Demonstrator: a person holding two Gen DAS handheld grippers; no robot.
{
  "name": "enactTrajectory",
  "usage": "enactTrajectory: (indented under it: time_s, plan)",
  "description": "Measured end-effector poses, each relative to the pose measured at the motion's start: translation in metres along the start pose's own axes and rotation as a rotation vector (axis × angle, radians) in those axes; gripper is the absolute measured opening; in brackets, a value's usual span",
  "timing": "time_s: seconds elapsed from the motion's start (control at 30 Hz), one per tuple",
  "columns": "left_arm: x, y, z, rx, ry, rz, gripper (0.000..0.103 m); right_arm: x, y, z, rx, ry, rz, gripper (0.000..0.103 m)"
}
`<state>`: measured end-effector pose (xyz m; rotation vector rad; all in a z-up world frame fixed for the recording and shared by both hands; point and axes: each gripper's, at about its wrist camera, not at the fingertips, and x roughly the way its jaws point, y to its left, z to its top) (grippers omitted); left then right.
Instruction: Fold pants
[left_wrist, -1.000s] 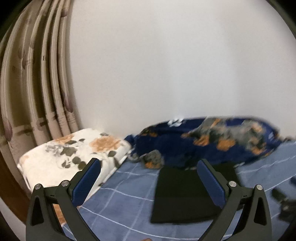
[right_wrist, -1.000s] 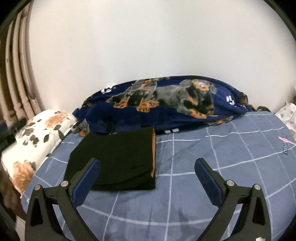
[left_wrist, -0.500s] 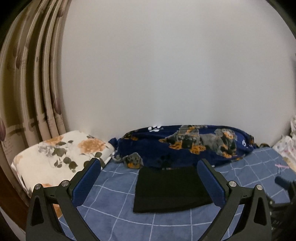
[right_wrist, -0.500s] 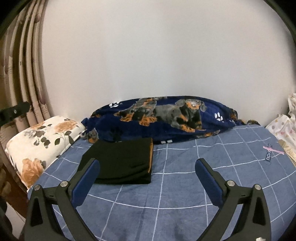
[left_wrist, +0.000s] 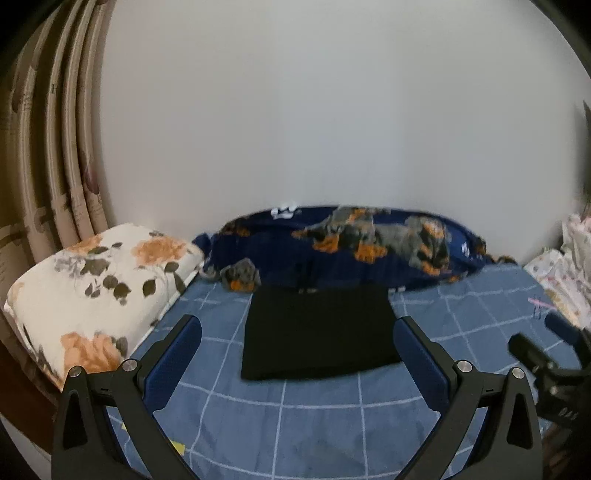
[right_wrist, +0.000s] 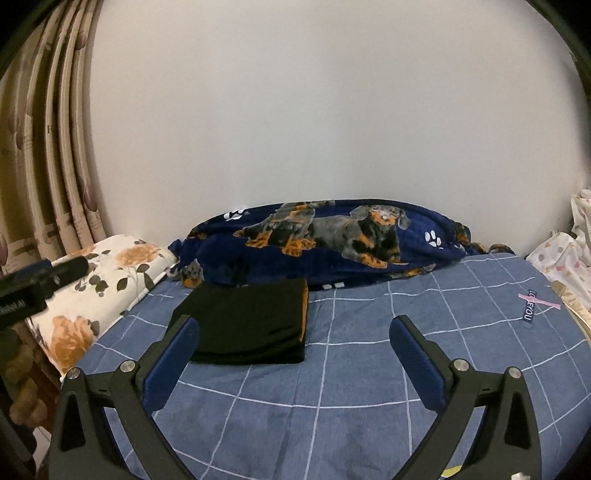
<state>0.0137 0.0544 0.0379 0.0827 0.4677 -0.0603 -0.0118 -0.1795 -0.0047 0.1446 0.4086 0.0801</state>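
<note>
The pants (left_wrist: 319, 332) lie on the bed (left_wrist: 332, 413) as a compact black rectangle, its far edge touching or just short of the dog-print blanket (left_wrist: 347, 243) heaped against the wall. In the right wrist view the same pants (right_wrist: 247, 325) show an orange strip along their right edge, and the stack looks several layers thick, so the folding appears essentially done.

The left gripper (left_wrist: 297, 354) stands wide apart, holding nothing, and the pants sit almost dead centre between its fingers, straight ahead and a little beyond the tips. The right gripper (right_wrist: 293, 350) is equally wide and empty, but the pants lie ahead and to its left, their near left corner passing behind its left finger (right_wrist: 170, 363), with bare blue checked sheet directly in front. So the left gripper is the better aligned of the two. The right gripper's body shows at the right edge of the left view, beside the bundle rather than over it.

The rectangle's long axis runs roughly left to right across the left gripper's line of sight, parallel to the blanket. Any further tidying would probably mean reaching forward and down onto the near edge. The floral pillow (left_wrist: 99, 291) sits well to the left, clear of the bundle.
</note>
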Motion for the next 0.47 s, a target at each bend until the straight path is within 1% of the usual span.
enactTrajectory:
  time_s: [0.1,0.23,0.3,0.37,0.47]
  plan:
    - [0.003,-0.004,-0.009,0.021,0.009,-0.009,0.103,0.000,0.002,-0.003,-0.003,0.010,0.001,0.103]
    - [0.002,-0.008,-0.014,0.036,0.000,0.001,0.103,0.001,0.004,-0.007,-0.010,0.026,0.000,0.103]
    - [0.000,-0.008,-0.015,0.035,-0.009,0.010,0.103,0.000,0.005,-0.009,-0.009,0.030,0.002,0.103]
    - [-0.001,-0.007,-0.014,0.028,-0.015,0.002,0.103,0.000,0.006,-0.009,-0.012,0.030,0.004,0.103]
    - [-0.001,-0.006,-0.012,0.017,-0.002,0.012,0.103,-0.002,0.009,-0.008,-0.018,0.025,0.002,0.103]
